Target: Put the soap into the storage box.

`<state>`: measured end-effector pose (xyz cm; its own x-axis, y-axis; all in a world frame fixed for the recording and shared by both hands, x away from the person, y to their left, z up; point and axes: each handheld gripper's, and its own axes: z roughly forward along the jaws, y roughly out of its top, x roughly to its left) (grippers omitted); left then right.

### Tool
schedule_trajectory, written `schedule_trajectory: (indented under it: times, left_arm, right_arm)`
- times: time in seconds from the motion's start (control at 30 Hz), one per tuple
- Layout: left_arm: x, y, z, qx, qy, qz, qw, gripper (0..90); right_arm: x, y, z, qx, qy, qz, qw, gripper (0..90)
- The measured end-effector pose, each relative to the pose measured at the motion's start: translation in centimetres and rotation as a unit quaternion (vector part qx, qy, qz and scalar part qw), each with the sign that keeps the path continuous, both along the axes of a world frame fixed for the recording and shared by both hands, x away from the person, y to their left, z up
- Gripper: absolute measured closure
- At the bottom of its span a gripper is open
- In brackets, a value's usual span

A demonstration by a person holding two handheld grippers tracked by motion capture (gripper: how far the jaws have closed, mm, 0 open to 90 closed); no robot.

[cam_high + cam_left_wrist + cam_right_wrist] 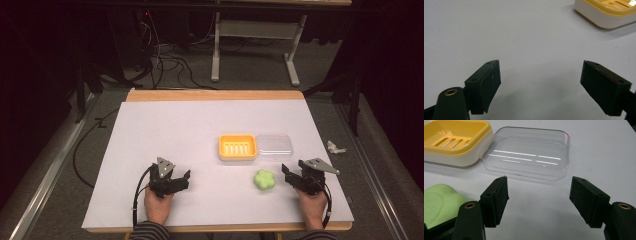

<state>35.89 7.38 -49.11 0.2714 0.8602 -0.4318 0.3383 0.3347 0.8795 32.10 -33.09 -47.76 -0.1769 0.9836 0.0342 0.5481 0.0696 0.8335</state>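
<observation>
Lobed matte green soap (264,180), slotted yellow dish (237,147), clear glossy lid (273,146), both hand-held grippers' jaws apart, empty

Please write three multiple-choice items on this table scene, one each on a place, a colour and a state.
1. Where does the clear lid lie?
A. On top of the soap dish
B. Beside the soap dish, on its right in the high view
C. Under the green soap

2. What colour is the tray of the soap dish?
A. Blue
B. Red
C. Yellow

3. How do the jaws of the right gripper stand?
A. Apart, with nothing between them
B. Clamped on the green soap
C. Clamped on the clear lid

Key: 1 B, the lid rests on the table next to the dish. 2 C, the slotted tray is yellow. 3 A, the green soap lies apart from them.
</observation>
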Motion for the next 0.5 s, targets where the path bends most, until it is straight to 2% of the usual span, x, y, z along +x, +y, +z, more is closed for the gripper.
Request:
schedule_trajectory:
  times: [0.5]
  left_arm:
    - [-0.02,-0.05,0.01,-0.002,-0.001,0.000,1.0000,17.4]
  right_arm:
    - [0.06,0.23,-0.03,-0.011,0.003,-0.009,0.9999,31.2]
